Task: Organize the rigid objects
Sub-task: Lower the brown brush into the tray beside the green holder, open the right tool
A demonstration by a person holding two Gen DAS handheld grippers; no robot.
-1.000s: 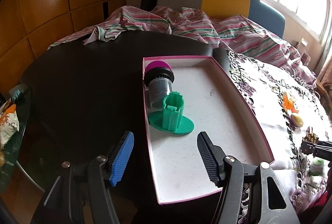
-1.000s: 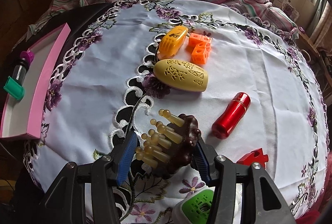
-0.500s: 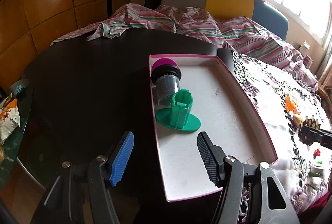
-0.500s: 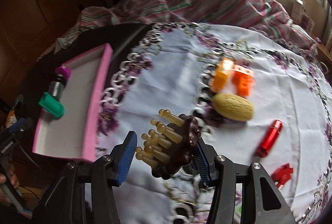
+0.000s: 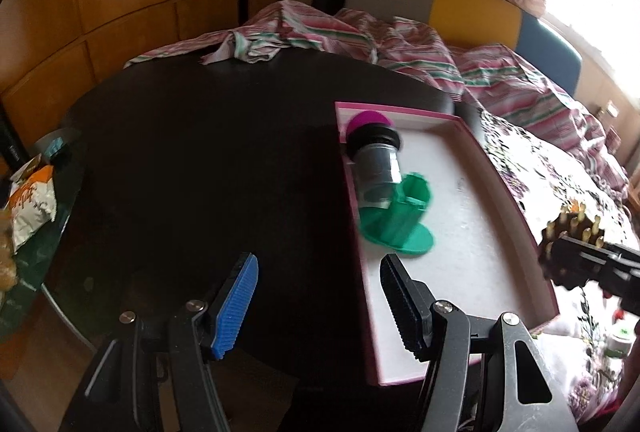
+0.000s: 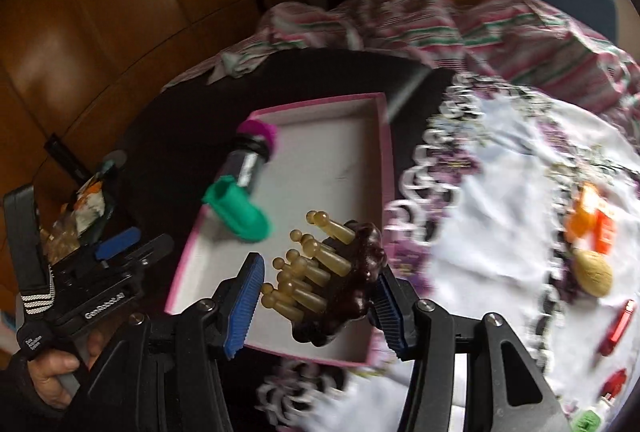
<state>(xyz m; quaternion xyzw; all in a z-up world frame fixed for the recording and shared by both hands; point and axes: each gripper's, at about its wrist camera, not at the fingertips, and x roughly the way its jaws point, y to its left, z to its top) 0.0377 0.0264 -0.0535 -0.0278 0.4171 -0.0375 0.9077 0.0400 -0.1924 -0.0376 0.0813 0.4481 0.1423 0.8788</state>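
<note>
- The right tool (image 6: 316, 296) is pinched on a dark brown massager (image 6: 352, 292) with amber pegs; it is carried above the near end of the pink-rimmed tray (image 6: 386, 152), which rests on the dark counter (image 5: 200, 172).
- The grip is taken on the lumpy brown body only, off to one side of the jaws. A twist or slip of the massager is judged possible, and a drop onto the tray rim or the embroidered cloth (image 6: 500, 192) could follow.
- A green holder (image 6: 236, 208) and a purple-capped bottle (image 6: 248, 156) already lie at the tray's left side. If the massager is lowered too far that way, they could be struck by the pegs and the bottle could be rolled.
- The left tool (image 5: 320, 296) is held spread and empty, hovering across the tray's near left edge. A collision between the two tools is judged a risk, since both are close to the same end of the tray.
- The tray looks light; a hard set-down near its rim could tip or shift it.
</note>
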